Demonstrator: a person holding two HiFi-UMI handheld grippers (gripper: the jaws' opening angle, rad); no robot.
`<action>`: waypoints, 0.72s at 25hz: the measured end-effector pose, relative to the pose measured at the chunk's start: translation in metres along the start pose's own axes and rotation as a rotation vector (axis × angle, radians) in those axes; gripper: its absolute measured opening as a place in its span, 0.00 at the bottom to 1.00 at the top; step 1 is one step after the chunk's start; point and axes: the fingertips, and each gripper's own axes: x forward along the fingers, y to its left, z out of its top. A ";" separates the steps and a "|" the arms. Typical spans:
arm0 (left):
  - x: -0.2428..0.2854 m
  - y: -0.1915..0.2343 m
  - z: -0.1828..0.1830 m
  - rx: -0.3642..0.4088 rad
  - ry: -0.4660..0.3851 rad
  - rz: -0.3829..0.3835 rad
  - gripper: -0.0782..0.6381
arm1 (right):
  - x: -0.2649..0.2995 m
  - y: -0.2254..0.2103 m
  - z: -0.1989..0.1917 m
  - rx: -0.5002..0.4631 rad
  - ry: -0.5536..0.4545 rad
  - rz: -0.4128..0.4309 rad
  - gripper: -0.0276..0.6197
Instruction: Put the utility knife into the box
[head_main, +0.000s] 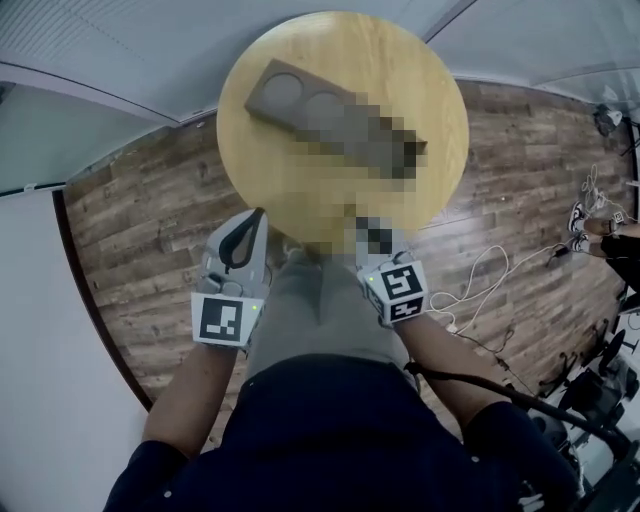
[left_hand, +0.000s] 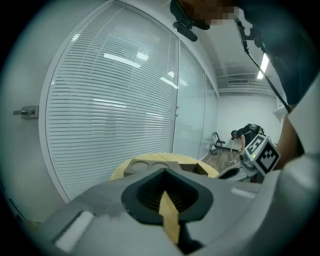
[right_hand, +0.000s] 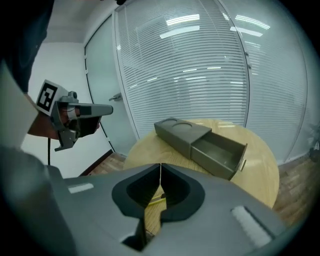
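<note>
A round wooden table (head_main: 260, 170) fills the upper part of the head view, and everything else sits in relation to it. On the table's far half lies the long grey box (right_hand: 190, 135), two round recesses in its top and its drawer (right_hand: 217, 152) pulled out toward the table's right side; the drawer looks empty. At the table's near edge hang both tools: the left gripper (head_main: 258, 220) just off the rim, its jaws pressed together on nothing, and the right gripper (right_hand: 160, 172) over the near edge, its jaws likewise closed tip to tip and empty. Through the hollow behind the right jaws a thin yellow-and-dark sliver (right_hand: 156, 200) shows on the table's near part, probably the utility knife, though too little is visible to be sure. The task looks barely begun: the knife is ungrasped, and the pickup, the carry to the drawer and the release all remain.
</note>
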 end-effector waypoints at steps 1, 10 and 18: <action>0.003 -0.002 -0.004 0.003 0.007 -0.007 0.11 | 0.006 -0.001 -0.007 0.003 0.016 0.010 0.06; 0.033 -0.011 -0.043 -0.006 0.066 -0.023 0.11 | 0.034 -0.002 -0.052 -0.151 0.133 0.104 0.22; 0.041 -0.011 -0.068 -0.039 0.113 0.000 0.11 | 0.053 -0.009 -0.074 -0.284 0.222 0.116 0.25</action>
